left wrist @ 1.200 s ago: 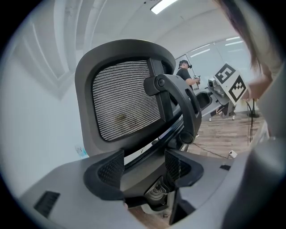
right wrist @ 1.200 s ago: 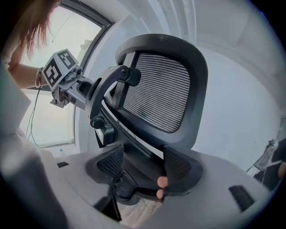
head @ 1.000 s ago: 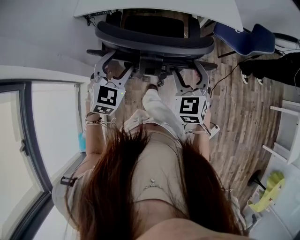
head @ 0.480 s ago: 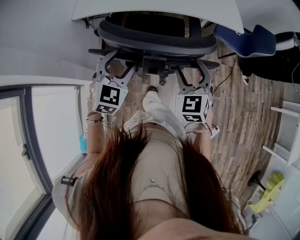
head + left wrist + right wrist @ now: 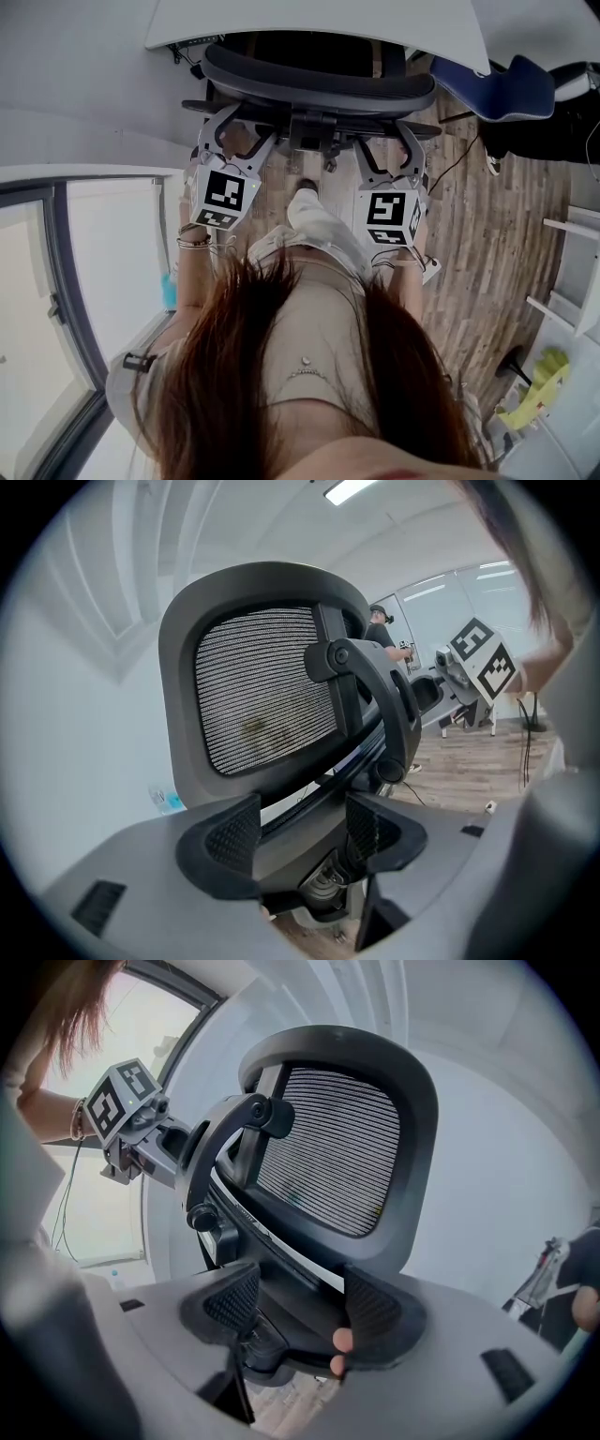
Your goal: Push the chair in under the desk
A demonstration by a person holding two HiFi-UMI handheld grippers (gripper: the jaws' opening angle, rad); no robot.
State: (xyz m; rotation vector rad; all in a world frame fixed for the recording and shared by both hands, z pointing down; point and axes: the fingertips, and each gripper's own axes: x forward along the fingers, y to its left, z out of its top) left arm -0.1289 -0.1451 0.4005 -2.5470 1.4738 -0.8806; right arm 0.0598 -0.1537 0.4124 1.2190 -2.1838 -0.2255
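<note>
The left gripper [image 5: 242, 131] and right gripper [image 5: 384, 145], jaws spread wide, sit at the lower back of the black mesh office chair [image 5: 319, 89], its seat beneath the white desk [image 5: 319, 23].

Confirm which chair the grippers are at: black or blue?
The black mesh-back chair, ahead of left gripper and right gripper, partly under the desk; the blue chair stands apart at right.
</note>
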